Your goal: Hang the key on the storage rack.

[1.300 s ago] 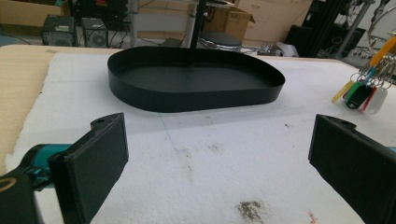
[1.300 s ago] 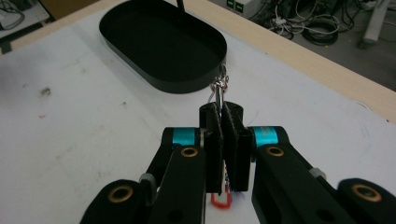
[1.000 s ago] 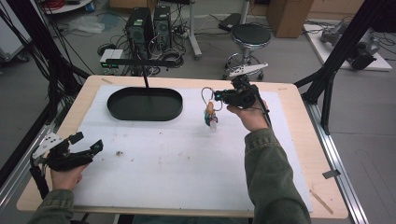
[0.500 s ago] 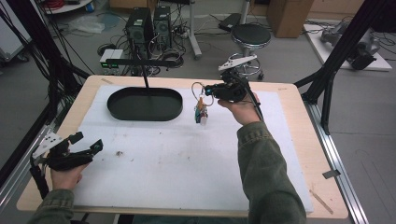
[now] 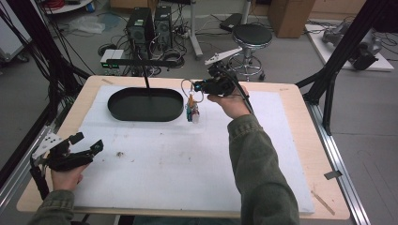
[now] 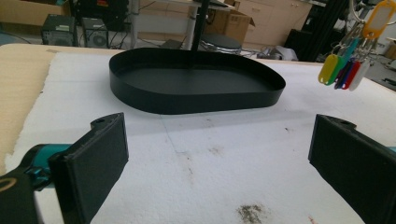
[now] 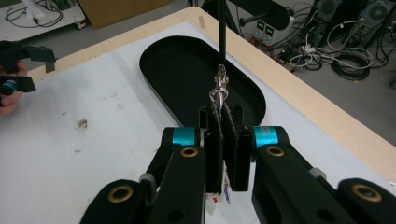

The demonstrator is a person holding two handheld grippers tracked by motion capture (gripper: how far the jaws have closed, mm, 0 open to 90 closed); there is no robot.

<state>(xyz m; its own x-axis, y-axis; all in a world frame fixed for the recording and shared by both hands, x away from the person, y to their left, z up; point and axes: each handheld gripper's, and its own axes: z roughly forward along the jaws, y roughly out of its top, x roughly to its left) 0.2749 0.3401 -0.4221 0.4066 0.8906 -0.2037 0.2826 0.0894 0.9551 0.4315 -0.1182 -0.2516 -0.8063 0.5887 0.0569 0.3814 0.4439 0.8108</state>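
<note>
A person sits at a wooden table [image 5: 300,140] covered by a white foam sheet [image 5: 164,164], a handheld two-jaw gripper in each hand. The right gripper [image 5: 197,86] is raised above the far middle of the table, its jaws clenched on the metal clasp and ring of a bunch of key tags [image 5: 192,110]. The coloured plastic tags, yellow, orange, green, red and white, hang freely below the jaws in the air, just beside the right end of a black oval tray [image 5: 145,104]. In the right gripper view the silver clasp [image 7: 218,88] pokes out between the closed jaws, with the tray lying beyond and below it. A thin black post [image 5: 146,83] rises from the tray, with a horizontal bar [image 5: 141,62] across its top.

The left gripper [image 5: 87,147] rests near the left front edge of the table, well apart from the tray, its jaws spread wide and holding nothing. In its own view the key tags dangle at the upper right.

Judging by this, the bunch is picked up and carried close to the tray, but not yet over it. What seems left is to bring it over the tray, or perhaps up to the bar, and let go; which of the two cannot be told.
</note>
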